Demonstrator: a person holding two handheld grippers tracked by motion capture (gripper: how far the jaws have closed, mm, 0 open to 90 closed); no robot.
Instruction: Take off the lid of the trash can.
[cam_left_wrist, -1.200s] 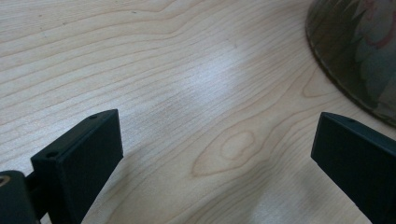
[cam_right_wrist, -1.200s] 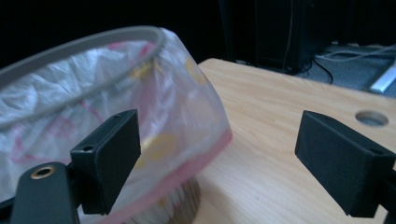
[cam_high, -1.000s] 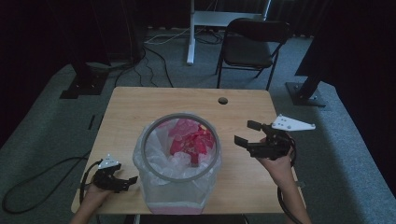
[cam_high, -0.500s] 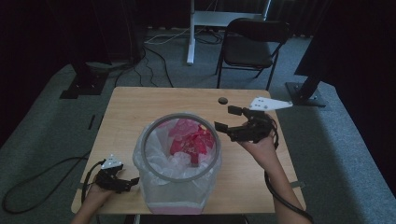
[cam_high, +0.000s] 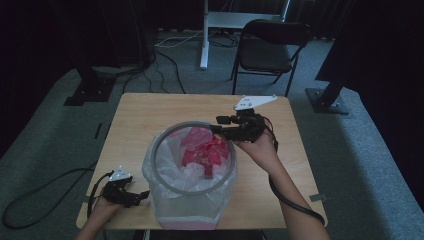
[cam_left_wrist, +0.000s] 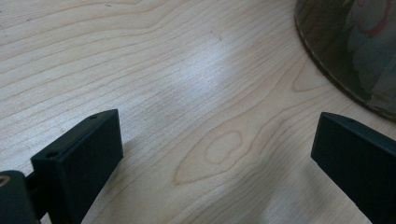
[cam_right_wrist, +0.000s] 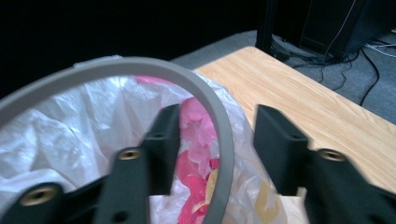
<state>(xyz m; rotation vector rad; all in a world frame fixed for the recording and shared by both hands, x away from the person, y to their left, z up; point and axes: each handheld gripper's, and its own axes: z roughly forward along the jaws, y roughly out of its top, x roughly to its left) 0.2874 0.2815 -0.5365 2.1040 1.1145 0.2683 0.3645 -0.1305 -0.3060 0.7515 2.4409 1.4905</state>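
Recording studio or laboratory space. A small wooden tabletop (cam_high: 150, 115) stands alone on grey carpet (cam_high: 370, 165), ringed by black curtains (cam_high: 45, 35). Metal stand bases (cam_high: 87, 92) flank it at left and right (cam_high: 327, 97), with cables (cam_high: 165, 52) running across the floor. Behind it are a black folding chair (cam_high: 267, 47) and the white leg of a desk (cam_high: 204, 35).

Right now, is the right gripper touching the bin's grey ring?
Apart. The right gripper view shows the right gripper open, jaws straddling the grey ring with gaps on both sides.
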